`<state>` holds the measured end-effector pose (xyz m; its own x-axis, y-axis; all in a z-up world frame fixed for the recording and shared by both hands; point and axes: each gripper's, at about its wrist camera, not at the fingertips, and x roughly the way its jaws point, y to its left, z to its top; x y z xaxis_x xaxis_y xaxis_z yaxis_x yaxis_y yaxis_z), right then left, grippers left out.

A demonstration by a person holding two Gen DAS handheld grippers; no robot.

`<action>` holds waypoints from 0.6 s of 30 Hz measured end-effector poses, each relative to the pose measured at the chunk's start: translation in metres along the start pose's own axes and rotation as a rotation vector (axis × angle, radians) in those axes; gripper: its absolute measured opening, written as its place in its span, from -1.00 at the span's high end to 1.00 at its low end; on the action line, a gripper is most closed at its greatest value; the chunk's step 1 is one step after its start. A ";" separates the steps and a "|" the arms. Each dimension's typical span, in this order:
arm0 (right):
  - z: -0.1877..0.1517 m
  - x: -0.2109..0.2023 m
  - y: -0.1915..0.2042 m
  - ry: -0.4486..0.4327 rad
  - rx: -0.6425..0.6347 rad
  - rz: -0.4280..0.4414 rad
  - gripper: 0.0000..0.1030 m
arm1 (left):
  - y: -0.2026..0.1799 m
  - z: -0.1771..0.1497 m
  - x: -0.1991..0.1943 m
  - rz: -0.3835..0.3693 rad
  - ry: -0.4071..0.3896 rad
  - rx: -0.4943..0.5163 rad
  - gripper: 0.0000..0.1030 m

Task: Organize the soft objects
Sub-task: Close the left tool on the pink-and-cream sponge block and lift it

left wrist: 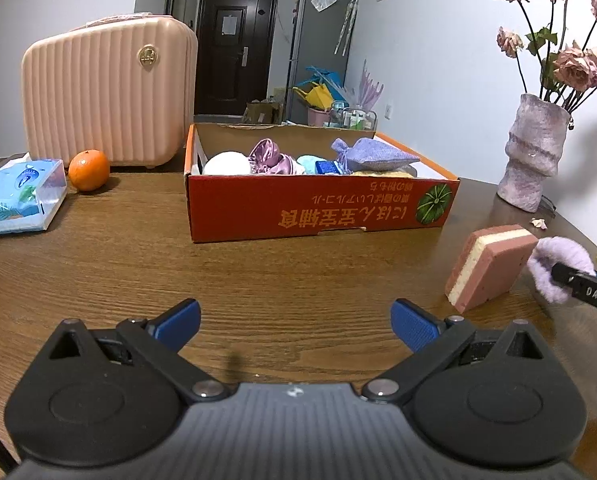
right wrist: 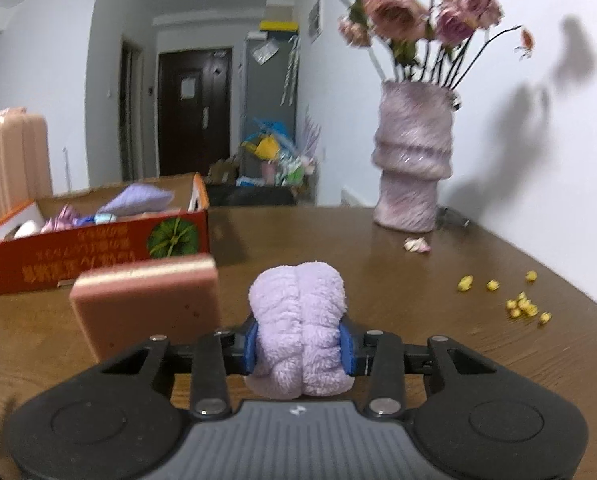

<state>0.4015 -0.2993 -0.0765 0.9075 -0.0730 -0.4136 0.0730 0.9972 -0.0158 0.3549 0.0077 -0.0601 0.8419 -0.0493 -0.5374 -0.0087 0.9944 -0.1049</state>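
Note:
My right gripper is shut on a lilac fluffy towel roll, its blue pads pressing both sides. The left wrist view shows the same towel roll at the far right, clamped by the right gripper. A pink and cream sponge block stands on edge just left of the towel; it appears as the sponge in the left wrist view. The red cardboard box holds several soft items, among them a lilac pouch. My left gripper hovers open over bare table in front of the box.
A pink ribbed case, an orange and a tissue pack sit at the back left. A vase of dried roses stands at the back right, with a fallen petal and yellow bits on the wooden table.

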 end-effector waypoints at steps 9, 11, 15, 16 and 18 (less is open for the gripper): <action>0.007 -0.010 -0.008 -0.051 0.028 -0.011 0.28 | -0.010 -0.001 0.005 -0.023 0.012 0.036 -1.00; 0.007 -0.010 -0.008 -0.054 0.028 -0.014 0.28 | -0.016 -0.001 0.007 -0.035 0.010 0.052 -1.00; 0.007 -0.009 -0.010 -0.051 0.039 -0.017 0.28 | -0.035 0.001 0.015 -0.077 0.011 0.092 -1.00; 0.008 -0.009 -0.011 -0.049 0.043 -0.018 0.28 | -0.041 0.001 0.017 -0.087 0.016 0.104 -1.00; 0.008 -0.009 -0.012 -0.050 0.053 -0.019 0.27 | -0.055 0.002 0.024 -0.108 0.021 0.130 -1.00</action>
<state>0.3955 -0.3111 -0.0653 0.9250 -0.0943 -0.3682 0.1116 0.9934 0.0258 0.3765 -0.0479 -0.0657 0.8226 -0.1570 -0.5466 0.1523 0.9868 -0.0542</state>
